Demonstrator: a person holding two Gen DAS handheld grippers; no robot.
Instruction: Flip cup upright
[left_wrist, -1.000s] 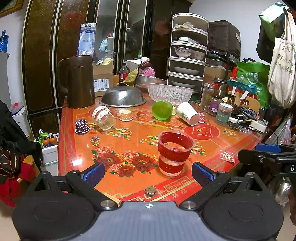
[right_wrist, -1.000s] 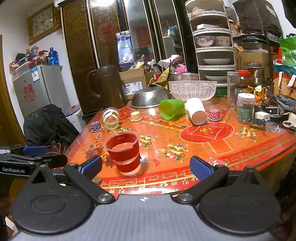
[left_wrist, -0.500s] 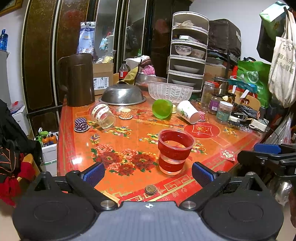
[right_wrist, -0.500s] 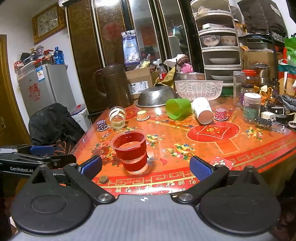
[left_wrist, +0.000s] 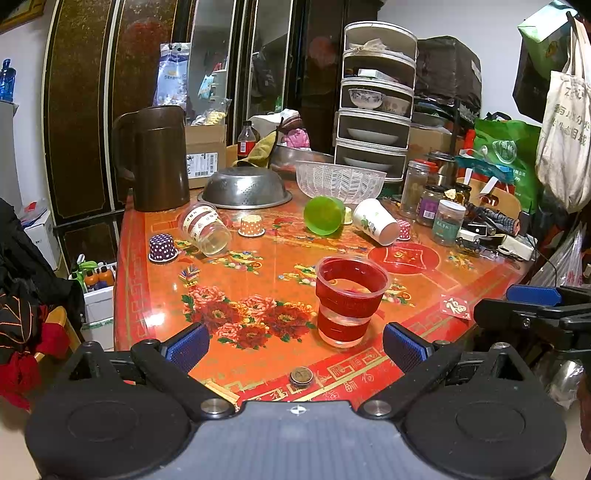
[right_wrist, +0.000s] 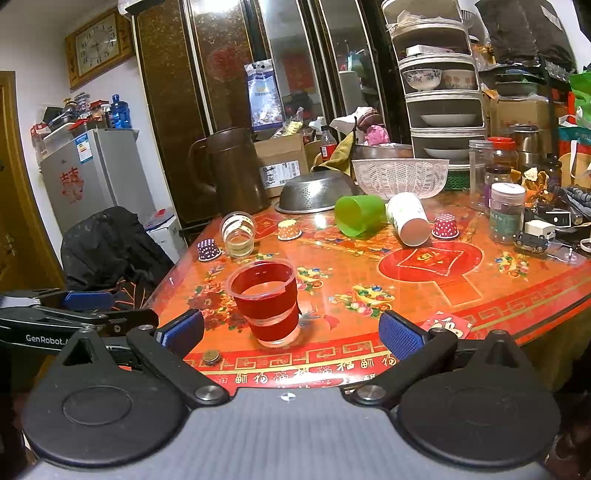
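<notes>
Standing upright near the front edge of the red floral table (left_wrist: 236, 369), the clear cup with red bands (left_wrist: 349, 301) serves as the reference for all positions below. Mouth up; rim level.

Left gripper (left_wrist: 295, 345): fingers spread wide, nothing between them, hanging just in front of the cup, off the table edge. Right gripper (right_wrist: 291, 334): fingers likewise released and empty, cup just ahead and slightly left of centre.

Coin (left_wrist: 301, 376): flat on the table, just in front of the cup.

Behind the cup, well apart: green cup (left_wrist: 325, 216) on its side; white paper cup (left_wrist: 376, 221) on its side, touching it on the right; clear banded cup (left_wrist: 205, 229) tipped over to the left. Steel colander (left_wrist: 245, 188) upside down farther back.
</notes>
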